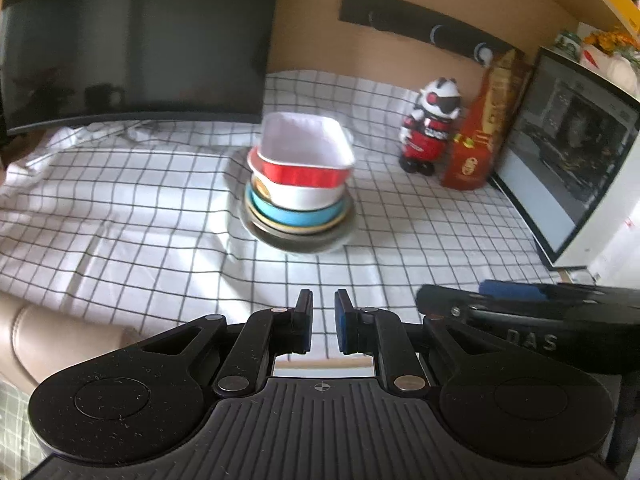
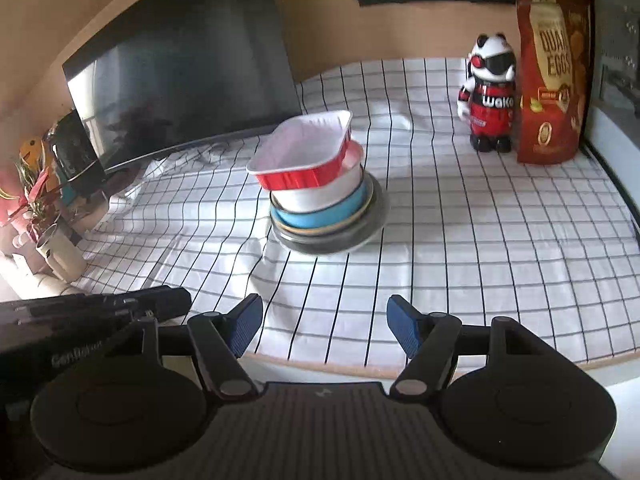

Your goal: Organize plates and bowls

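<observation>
The stack [image 1: 300, 192] of dishes is seen mid-surface [image 1: 140, 208] on the checked cloth: a red tray [image 2: 304, 152] on a white bowl [image 2: 324, 196], a blue bowl [image 2: 320, 216] and plates. Stacking appears done. The tray's long axis is tilted, overhanging leftward. Left gripper [image 1: 323, 322] is clenched, empty; right gripper [image 2: 325, 330] released, empty.

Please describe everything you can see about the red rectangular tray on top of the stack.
The red tray is a rectangular container with rounded corners, ribbed red outer walls, a white inside and a rolled rim; it looks like foil. It is empty and sits tilted on the white bowl, overhanging it on one side. Only that bowl touches it; no gripper is near.
</observation>
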Available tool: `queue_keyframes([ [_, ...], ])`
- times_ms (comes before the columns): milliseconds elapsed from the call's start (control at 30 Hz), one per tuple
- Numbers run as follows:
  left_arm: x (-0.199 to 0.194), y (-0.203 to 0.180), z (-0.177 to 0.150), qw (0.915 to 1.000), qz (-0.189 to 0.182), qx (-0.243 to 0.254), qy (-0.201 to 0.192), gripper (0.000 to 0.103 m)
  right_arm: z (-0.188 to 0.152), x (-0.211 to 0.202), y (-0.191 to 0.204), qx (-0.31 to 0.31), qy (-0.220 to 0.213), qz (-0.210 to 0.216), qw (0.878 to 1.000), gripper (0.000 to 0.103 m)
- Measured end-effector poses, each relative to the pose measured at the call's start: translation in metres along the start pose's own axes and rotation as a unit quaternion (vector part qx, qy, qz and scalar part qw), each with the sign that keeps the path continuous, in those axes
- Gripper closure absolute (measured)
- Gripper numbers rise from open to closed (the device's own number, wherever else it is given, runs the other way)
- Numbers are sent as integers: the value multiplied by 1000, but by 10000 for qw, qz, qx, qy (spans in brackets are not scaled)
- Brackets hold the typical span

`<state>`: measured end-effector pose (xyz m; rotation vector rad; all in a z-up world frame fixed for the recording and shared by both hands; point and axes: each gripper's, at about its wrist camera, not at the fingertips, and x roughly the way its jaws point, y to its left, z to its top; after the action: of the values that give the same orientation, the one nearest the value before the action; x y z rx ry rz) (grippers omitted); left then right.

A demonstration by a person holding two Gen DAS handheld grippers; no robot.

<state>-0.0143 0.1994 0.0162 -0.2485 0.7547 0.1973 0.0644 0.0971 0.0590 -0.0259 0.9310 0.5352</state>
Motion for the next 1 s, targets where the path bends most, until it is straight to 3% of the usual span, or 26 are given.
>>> queue_keyframes([
  [1000,6,-8,-2,9998,-127,-18,142,88,-4,5,-8,-84,145,-73,9998,34],
])
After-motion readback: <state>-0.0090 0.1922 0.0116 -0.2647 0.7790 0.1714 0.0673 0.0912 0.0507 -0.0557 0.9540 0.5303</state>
